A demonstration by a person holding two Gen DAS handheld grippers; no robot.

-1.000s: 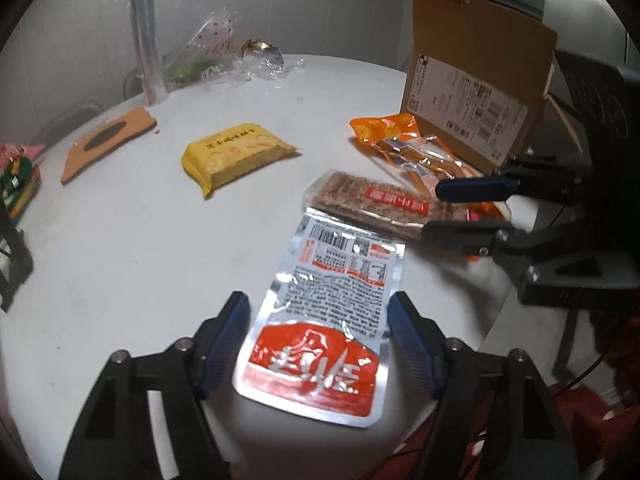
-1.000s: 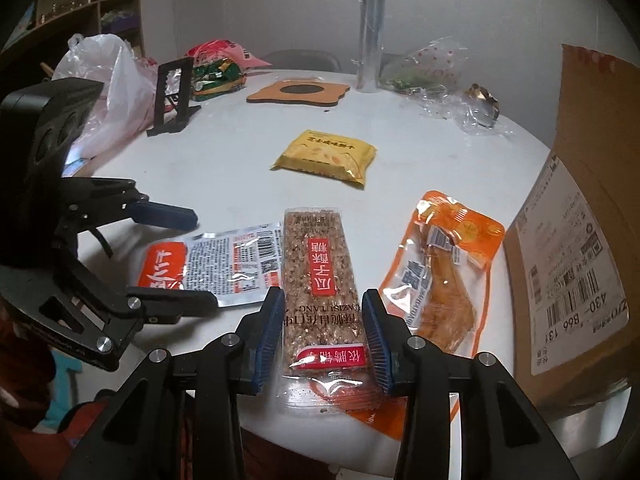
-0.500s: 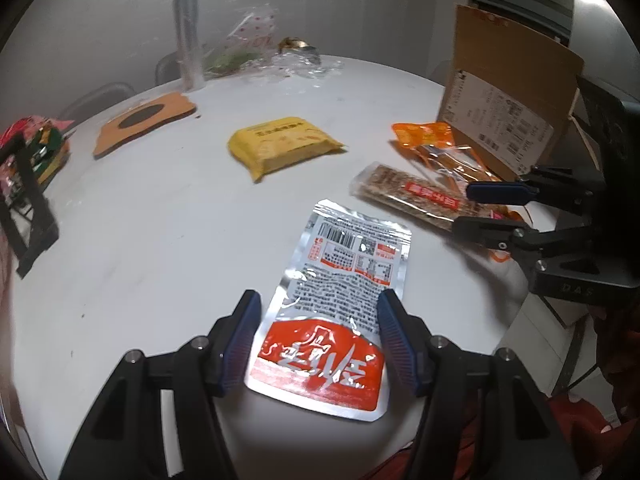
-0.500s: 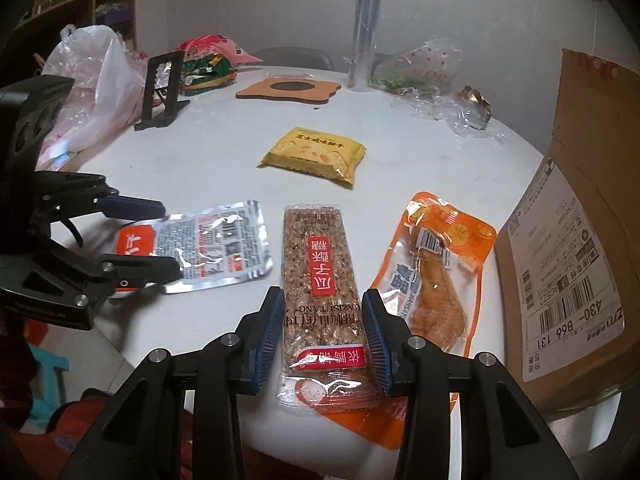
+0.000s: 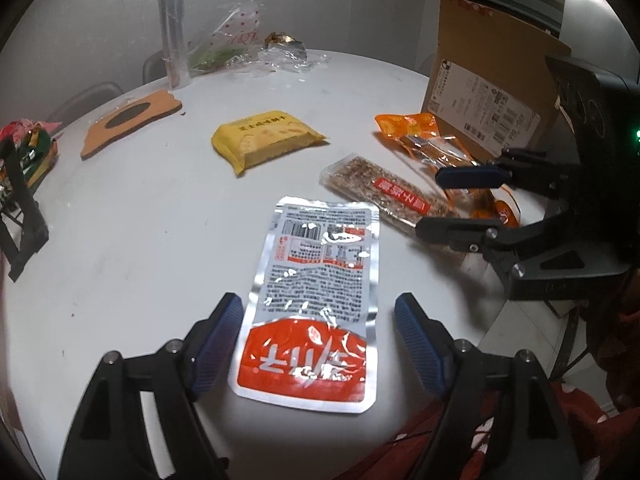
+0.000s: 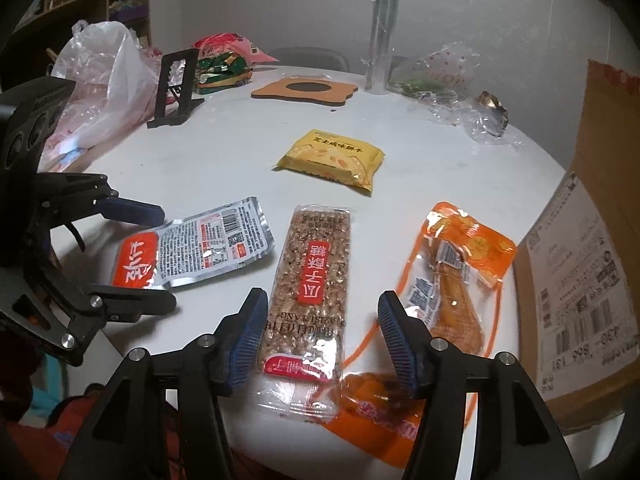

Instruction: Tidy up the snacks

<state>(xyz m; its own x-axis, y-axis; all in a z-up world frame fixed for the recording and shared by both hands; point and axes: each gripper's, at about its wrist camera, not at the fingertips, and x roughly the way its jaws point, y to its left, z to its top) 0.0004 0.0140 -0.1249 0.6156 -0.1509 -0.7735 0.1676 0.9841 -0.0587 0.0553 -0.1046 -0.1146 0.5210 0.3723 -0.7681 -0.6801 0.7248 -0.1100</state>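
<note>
Widening since half a second ago, both grippers now stand with fingers spread further than before. The left gripper (image 5: 318, 336) straddles the red end of the silver pouch (image 5: 316, 300) without touching it; the right gripper (image 6: 320, 334) straddles the near end of the nut bar (image 6: 310, 292), its blue pads clear of the wrapper on either side.

Both packs lie flat near the front edge of the white table (image 5: 120, 240), where they were in the earlier frames (the cameras have shifted a little, the snacks have not). In the left view the pouch's long axis runs straight away from the left gripper, red panel near, barcode end far. In the right view the bar's long axis likewise runs away from the right gripper, and the pouch lies to its left, angled with its barcode end toward the bar.

An orange packet (image 6: 448, 280) lies just right of the bar, its near end tucked beneath the bar's corner, beside a cardboard box (image 6: 580, 280). A yellow pack (image 6: 334, 158) sits further back, well apart.

Writing: the bar's red label carries Chinese characters, with Latin letters below that read roughly "ZISU TANG", upside down. The box label shows "430-866 131". The pouch's small print is unreadable.
</note>
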